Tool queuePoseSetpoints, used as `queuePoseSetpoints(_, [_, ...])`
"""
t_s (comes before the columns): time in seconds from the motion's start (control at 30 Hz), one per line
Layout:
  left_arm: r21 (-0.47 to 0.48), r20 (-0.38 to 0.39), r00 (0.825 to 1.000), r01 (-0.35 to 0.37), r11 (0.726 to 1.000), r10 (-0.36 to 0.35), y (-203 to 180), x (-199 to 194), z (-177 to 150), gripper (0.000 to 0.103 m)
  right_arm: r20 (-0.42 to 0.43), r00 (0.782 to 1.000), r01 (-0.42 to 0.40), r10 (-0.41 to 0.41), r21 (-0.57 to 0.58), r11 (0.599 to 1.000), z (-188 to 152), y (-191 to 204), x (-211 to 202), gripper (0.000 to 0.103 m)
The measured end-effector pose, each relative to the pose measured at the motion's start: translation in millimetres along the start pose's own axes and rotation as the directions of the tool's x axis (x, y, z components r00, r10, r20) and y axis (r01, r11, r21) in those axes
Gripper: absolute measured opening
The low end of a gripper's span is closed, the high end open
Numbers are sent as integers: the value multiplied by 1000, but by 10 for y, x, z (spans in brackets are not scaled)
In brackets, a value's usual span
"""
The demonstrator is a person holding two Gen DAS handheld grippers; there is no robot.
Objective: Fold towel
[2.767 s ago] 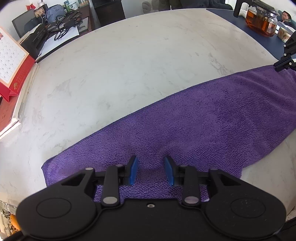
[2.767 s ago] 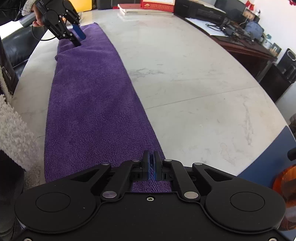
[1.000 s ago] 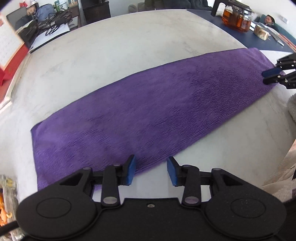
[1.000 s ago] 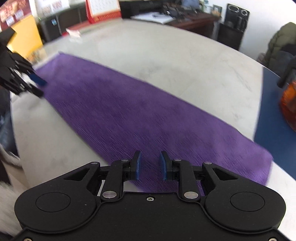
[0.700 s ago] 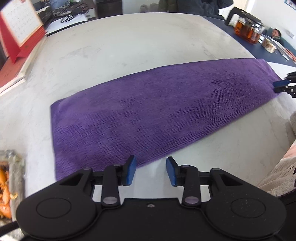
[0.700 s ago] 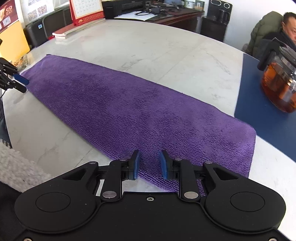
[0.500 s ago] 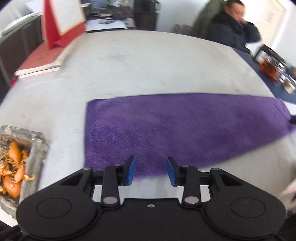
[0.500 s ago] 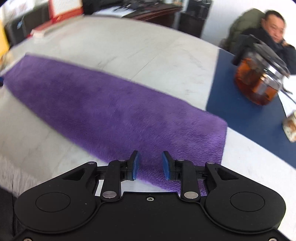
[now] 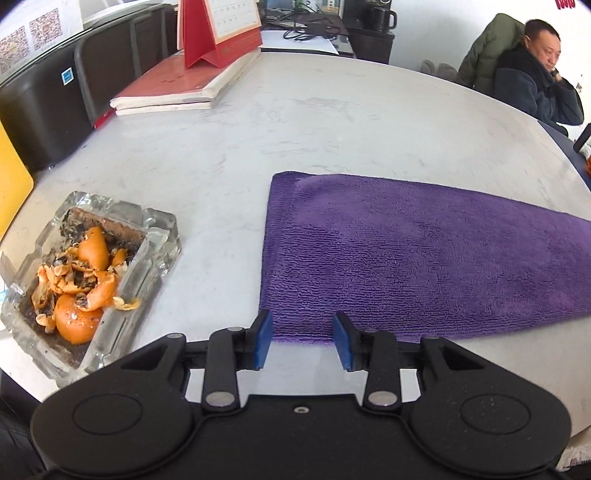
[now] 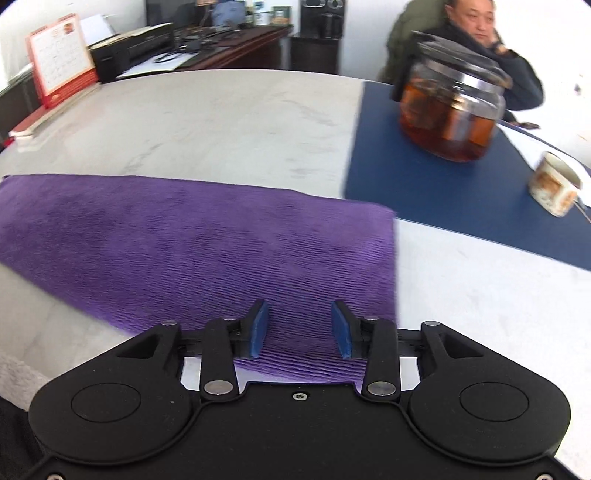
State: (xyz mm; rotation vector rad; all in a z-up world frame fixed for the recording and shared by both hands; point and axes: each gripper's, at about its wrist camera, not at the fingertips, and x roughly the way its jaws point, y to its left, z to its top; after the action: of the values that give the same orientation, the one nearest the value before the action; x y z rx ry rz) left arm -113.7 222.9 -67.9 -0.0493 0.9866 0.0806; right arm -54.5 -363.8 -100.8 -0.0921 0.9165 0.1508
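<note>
Left wrist view: far to the left of the jaws a glass ashtray (image 9: pixel 110 236) sat on the pale marble bench (image 9: pixel 332 122), filled with orange peel (image 9: pixel 79 284). Up beyond it lay a stack of red-covered books (image 9: pixel 173 88) with a desk calendar (image 9: pixel 221 29) standing on them. The left gripper (image 9: pixel 302 339) hovered with its jaws apart and nothing clamped, the near left corner of the purple towel (image 9: pixel 424 266) lying just ahead of and between the blue pads. From there the towel ran flat across the bench to the right, out of the picture. Far off to the upper right a seated person (image 9: pixel 532 85) in a dark jacket leaned at the bench.

Right wrist view, somewhat blurred: the towel (image 10: pixel 184 240) stretched from the far left edge in towards the jaws, its right end lying beneath and just ahead of them. The right gripper (image 10: pixel 299 328) had its jaws opening, the cloth below the gap but not pinched by the pads. To the right and beyond, a blue mat (image 10: pixel 424 177) carried a glass teapot (image 10: pixel 450 114) of amber tea and, further right, a small cup (image 10: pixel 554 188).
</note>
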Motion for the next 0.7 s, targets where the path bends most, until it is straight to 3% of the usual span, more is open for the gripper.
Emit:
queuePoseSetpoints(0.07, [-18,0,1000,-31,999,31,-11,-23,15,34,-10,998,56,-56,23,998,29,-58,-10,39])
queuePoseSetpoints(0.13, [-54,8,999,-45,998,45,-14,-73,25,34,7,998,59,-59,45,997,97,-60,-45,39])
queuePoseSetpoints(0.3, [-169,23,996,-81,982,86,-123,-271,9,34,119,991,-59,57,14,998,423,187,-155,39])
queuePoseSetpoints(0.4, [-249,17,994,-103,963,111,-216,-357,-39,34,160,971,-173,176,-33,984,653,456,-101,40])
queuePoseSetpoints(0.5, [-318,-8,992,-123,940,127,-298,-394,-87,34,163,936,-300,312,-93,949,829,752,-8,41])
queuePoseSetpoints(0.7, [-362,-51,981,-191,912,186,-348,-405,-115,34,58,825,-537,563,-236,810,1090,1337,240,43])
